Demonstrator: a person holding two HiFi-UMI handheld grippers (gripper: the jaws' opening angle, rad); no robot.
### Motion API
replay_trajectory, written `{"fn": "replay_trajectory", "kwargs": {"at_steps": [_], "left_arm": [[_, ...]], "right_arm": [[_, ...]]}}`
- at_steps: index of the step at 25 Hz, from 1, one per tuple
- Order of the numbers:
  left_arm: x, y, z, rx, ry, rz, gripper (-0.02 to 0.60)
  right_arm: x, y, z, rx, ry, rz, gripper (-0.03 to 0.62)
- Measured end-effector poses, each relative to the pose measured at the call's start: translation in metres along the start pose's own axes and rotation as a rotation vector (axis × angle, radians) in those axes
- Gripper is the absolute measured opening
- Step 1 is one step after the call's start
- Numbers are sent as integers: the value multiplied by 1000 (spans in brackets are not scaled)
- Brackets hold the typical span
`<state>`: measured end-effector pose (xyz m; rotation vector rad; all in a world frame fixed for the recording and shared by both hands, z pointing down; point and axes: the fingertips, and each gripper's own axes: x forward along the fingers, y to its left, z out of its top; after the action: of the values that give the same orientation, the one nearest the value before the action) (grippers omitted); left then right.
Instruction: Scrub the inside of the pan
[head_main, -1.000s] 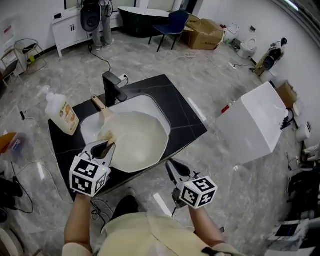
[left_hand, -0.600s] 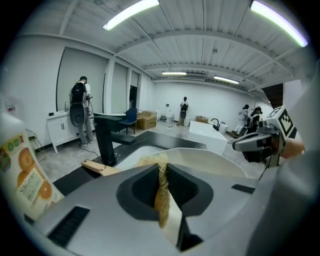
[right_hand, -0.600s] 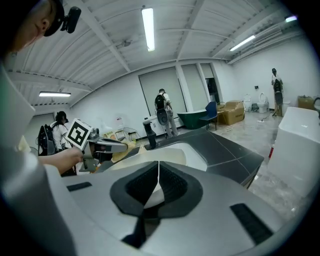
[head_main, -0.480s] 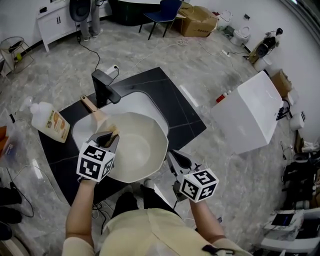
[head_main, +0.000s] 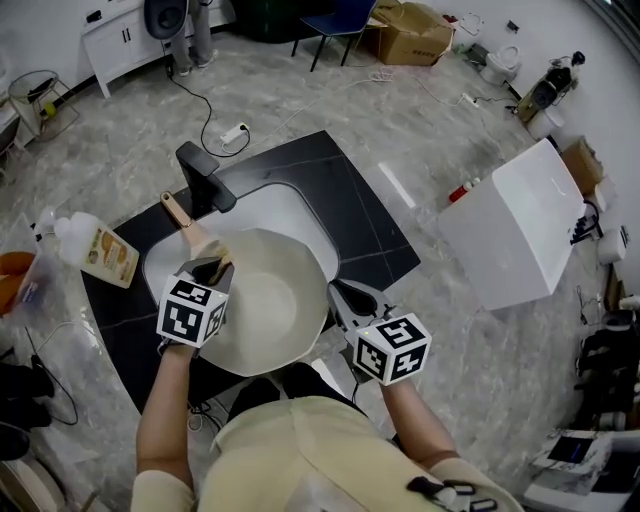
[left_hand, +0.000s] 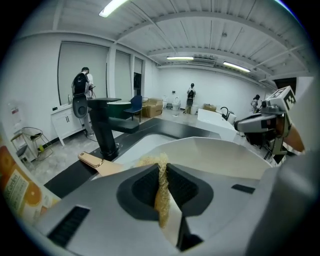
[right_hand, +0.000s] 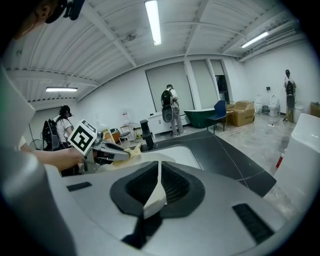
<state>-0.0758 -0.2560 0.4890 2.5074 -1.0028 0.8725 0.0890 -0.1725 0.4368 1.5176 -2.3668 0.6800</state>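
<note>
Our left gripper (head_main: 213, 270) pinches the scrubber (left_hand: 161, 192) tight at the pan's (head_main: 270, 305) far-left rim, by the handle (head_main: 185, 222). The pan sits over the sink (head_main: 300, 215), its bowl opening rightward from the scrubber. Our right gripper (head_main: 343, 293) clamps the near-right rim, so we reckon the left one scrubs.

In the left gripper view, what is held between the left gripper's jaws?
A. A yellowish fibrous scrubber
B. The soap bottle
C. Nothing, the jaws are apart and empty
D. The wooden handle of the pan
A: the left gripper has its jaws closed on a strip of yellowish fibrous scrubber, which stands between them.
</note>
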Motion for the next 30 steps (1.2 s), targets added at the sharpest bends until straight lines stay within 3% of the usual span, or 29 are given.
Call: {"fn": "replay_trajectory", "kwargs": {"at_steps": [9, 15, 30], "left_arm": [[48, 15, -15, -62, 104, 43, 35], [71, 10, -12, -43, 128, 54, 35], [107, -37, 10, -49, 70, -126, 35]], "right_arm": [[24, -16, 6, 20, 16, 67, 18], [30, -29, 8, 34, 23, 77, 17], [32, -36, -2, 45, 58, 78, 17]]}}
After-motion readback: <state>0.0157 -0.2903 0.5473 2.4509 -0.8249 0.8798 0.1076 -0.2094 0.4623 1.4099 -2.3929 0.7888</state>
